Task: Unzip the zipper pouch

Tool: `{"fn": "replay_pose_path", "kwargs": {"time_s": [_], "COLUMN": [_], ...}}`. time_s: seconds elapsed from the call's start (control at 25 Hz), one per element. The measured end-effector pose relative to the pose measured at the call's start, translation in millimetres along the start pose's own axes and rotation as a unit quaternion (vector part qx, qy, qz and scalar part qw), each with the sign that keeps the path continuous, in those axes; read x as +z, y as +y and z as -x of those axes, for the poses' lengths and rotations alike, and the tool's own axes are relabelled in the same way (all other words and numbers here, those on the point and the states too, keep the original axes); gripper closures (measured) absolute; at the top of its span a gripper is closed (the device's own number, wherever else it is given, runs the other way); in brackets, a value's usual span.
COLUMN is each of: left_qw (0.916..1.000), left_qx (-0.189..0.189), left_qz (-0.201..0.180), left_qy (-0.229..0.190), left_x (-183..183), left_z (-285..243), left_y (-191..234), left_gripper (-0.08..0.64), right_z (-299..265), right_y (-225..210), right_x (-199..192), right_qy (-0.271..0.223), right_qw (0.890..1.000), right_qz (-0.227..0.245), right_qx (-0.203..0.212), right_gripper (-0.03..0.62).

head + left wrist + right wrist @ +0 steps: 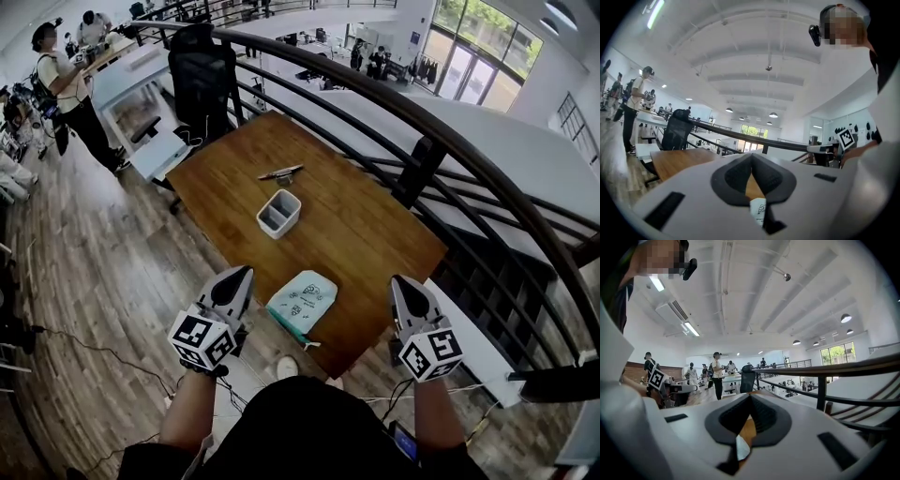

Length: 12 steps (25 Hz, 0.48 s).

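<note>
The zipper pouch [302,300] is pale green-white with small prints and lies flat at the near edge of the wooden table [375,239]. My left gripper [245,271] hovers just left of the pouch, off the table's corner, jaws shut and empty. My right gripper [397,280] hangs to the right of the pouch, also shut with nothing held. In the left gripper view the closed jaws [751,157] hide most of the pouch [759,209]; only a sliver shows below them. The right gripper view shows the same: shut jaws [750,397] over a sliver of pouch [741,448].
A white two-compartment box [279,213] stands mid-table, and a dark slim tool [280,172] lies beyond it. A curved black railing [441,141] runs along the table's right and far sides. A black chair [202,75] and people [66,89] are at the far left.
</note>
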<state>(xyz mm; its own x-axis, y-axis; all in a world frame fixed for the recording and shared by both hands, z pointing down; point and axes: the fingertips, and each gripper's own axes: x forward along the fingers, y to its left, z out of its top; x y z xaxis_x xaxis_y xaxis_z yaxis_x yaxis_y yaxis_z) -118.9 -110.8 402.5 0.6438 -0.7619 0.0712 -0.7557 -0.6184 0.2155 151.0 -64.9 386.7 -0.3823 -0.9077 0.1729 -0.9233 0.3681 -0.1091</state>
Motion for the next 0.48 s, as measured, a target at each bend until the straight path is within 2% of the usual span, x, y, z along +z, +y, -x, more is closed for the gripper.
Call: {"fn": "replay_pose_path", "kwargs": {"time_s": [0.12, 0.24, 0.4, 0.48], "left_qw": [0.9996, 0.9988, 0.9978, 0.9976], "left_qx": [0.023, 0.043, 0.054, 0.06], "left_qz": [0.002, -0.014, -0.034, -0.032], "left_qy": [-0.013, -0.017, -0.017, -0.015], "left_x": [2, 1, -5, -6], "left_z": [5, 9, 21, 28], "left_y": [-13, -30, -52, -57], "left_gripper": [0.546, 0.546, 0.546, 0.546], "right_z": [20, 34, 45, 49], "right_y": [-9, -16, -17, -13], "right_x": [1, 0, -8, -9], "right_qy": [-0.01, -0.023, -0.037, -0.039], "right_qw": [1.0, 1.0, 0.999, 0.999], "right_qz": [-0.002, 0.002, 0.002, 0.01], "right_qx": [0.005, 0.009, 0.015, 0.021], "right_gripper": [0.597, 0.598, 0.6, 0.6]}}
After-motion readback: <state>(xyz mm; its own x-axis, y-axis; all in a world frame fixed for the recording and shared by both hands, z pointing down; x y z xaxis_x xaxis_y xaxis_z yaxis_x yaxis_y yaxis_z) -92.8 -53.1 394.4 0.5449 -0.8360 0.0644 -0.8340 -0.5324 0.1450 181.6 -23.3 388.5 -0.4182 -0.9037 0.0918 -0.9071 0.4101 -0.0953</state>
